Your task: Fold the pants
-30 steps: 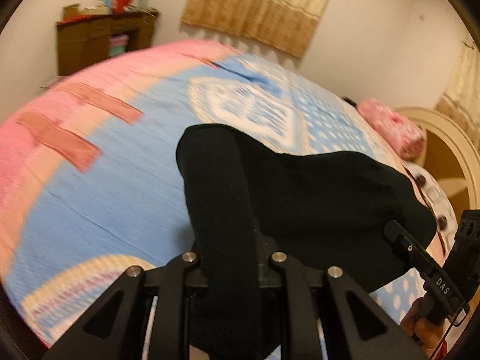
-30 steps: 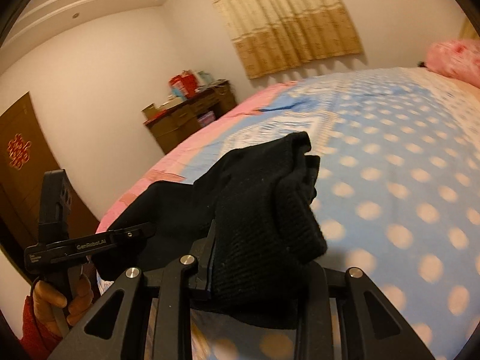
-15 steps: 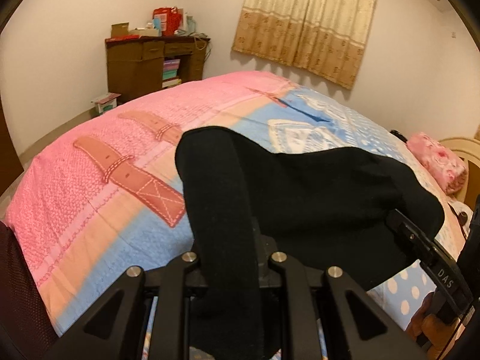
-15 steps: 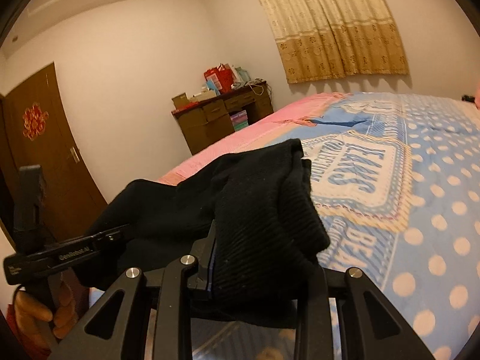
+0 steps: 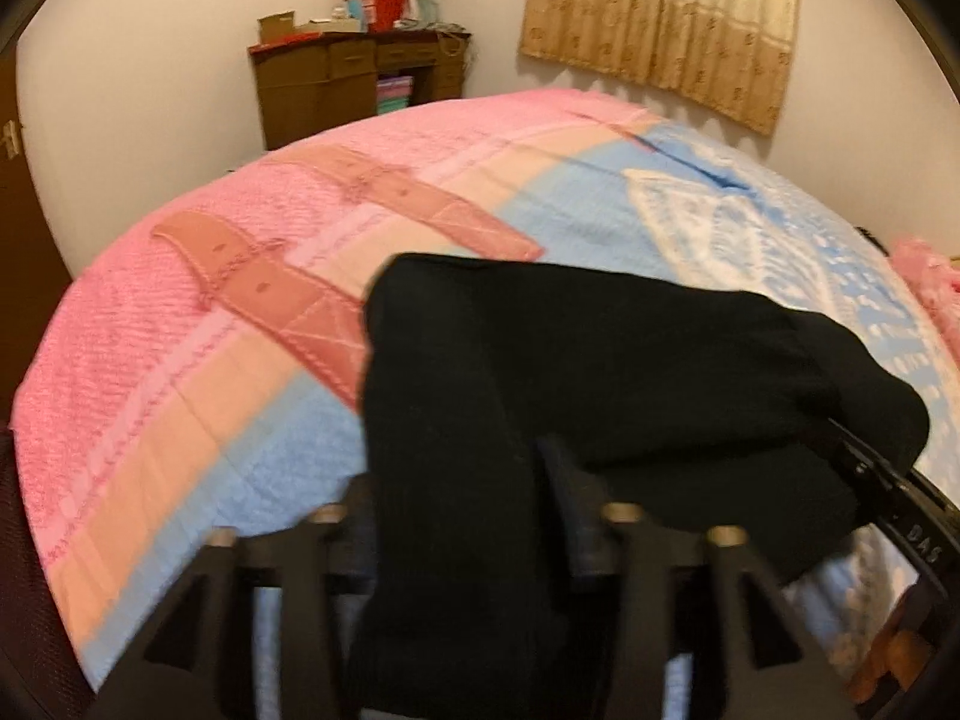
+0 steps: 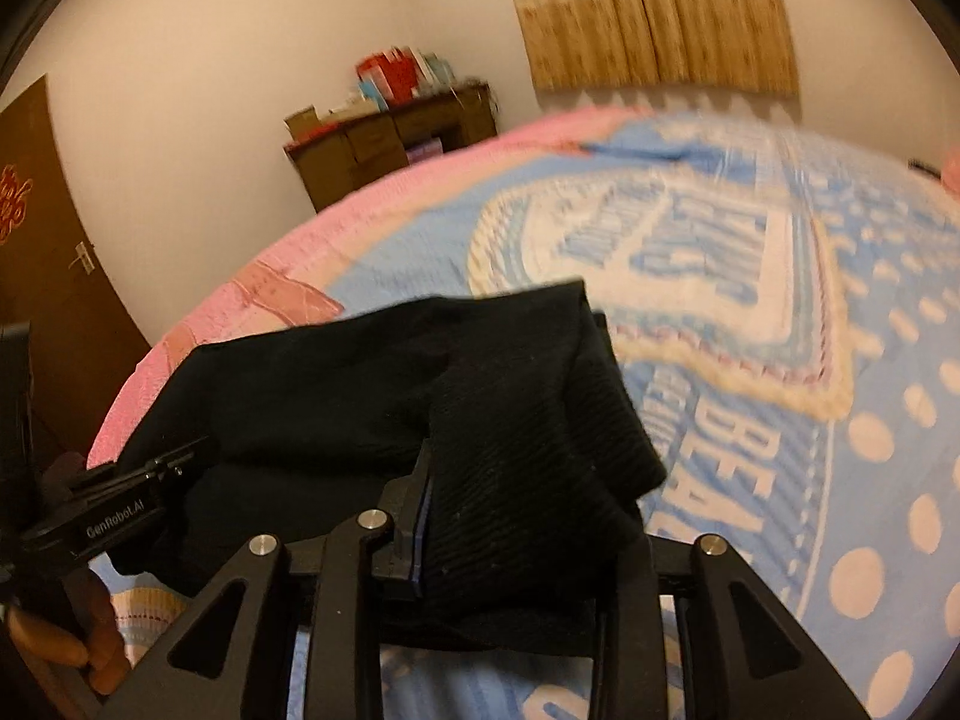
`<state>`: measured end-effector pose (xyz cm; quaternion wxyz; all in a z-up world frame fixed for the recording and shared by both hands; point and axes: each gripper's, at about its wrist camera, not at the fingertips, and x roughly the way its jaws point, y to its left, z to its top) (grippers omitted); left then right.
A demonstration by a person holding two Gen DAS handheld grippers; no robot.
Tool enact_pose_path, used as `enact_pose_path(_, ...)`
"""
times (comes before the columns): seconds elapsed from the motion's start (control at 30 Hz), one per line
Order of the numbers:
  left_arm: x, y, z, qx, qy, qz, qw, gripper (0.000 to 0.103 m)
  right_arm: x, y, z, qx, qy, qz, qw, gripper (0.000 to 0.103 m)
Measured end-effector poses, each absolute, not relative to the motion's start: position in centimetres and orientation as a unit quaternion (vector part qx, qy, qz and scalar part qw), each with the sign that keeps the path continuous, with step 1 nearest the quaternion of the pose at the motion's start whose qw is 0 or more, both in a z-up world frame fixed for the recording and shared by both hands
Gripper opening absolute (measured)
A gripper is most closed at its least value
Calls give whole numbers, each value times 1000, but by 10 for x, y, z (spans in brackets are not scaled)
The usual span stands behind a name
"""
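Observation:
Black pants (image 5: 600, 372) are folded into a thick bundle and hang between both grippers, low over the bed. My left gripper (image 5: 456, 480) has its jaws opening. They stand spread, with one dark pant end lying loosely between them and covering the fingertips. The right gripper (image 6: 528, 528) holds the other, ribbed end of the pants (image 6: 360, 396). Its jaws are opening slightly, but the pads still press the cloth. Each gripper shows in the other's view: the right gripper (image 5: 918, 540) and the left gripper (image 6: 120, 516), held by a hand (image 6: 72, 648).
The bed (image 5: 210, 330) has a pink and blue patterned cover (image 6: 780, 420) that fills most of both views. A brown dresser (image 5: 336, 90) with boxes on top stands by the far wall. There is a curtain (image 5: 660, 24), a pink pillow (image 5: 930, 276) at the right and a brown door (image 6: 36, 240).
Both grippers have come down closer to the bed with the pants. The left gripper's fingers have spread apart around the cloth. The right gripper still grips its end.

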<state>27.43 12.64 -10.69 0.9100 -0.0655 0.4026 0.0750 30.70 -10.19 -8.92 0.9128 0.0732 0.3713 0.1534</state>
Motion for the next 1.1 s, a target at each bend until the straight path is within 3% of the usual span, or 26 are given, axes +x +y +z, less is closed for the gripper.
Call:
enact_pose_path(0.07,273,143,-106,-69,408,114,903,103,310,-108,-96,90,384,150,907,43)
enact_pose_path(0.13,268,166,-108,-114,419,101,895,103,313,-119,-102,123,397,147,898,64)
enact_pose_path(0.27,257,194,-115,-198,436,85,874,103,307,-137,-109,194,391,177,882,65)
enact_pose_path(0.53,236,178,-99,-137,408,100,897,103,257,-165,-92,245,311,112,911,66)
enact_pose_path(0.7,229,192,-83,-132,385,151,901,103,224,-143,-64,150,262,46,952,65)
enact_pose_path(0.87,213,192,-61,-118,343,174,916,103,209,-98,-46,32,222,85,971,65)
enact_pose_path(0.9,212,189,-60,-113,340,169,918,103,208,-88,-45,6,220,91,971,62)
enact_pose_path(0.93,210,179,-57,-99,335,155,924,103,207,-81,-45,-10,218,96,971,47)
enact_pose_path(1.0,212,164,-55,-80,329,130,932,103,209,-69,-48,-34,229,109,967,29)
enact_pose_path(1.1,220,136,-56,-42,323,96,941,103,229,-58,-62,-52,277,110,953,23)
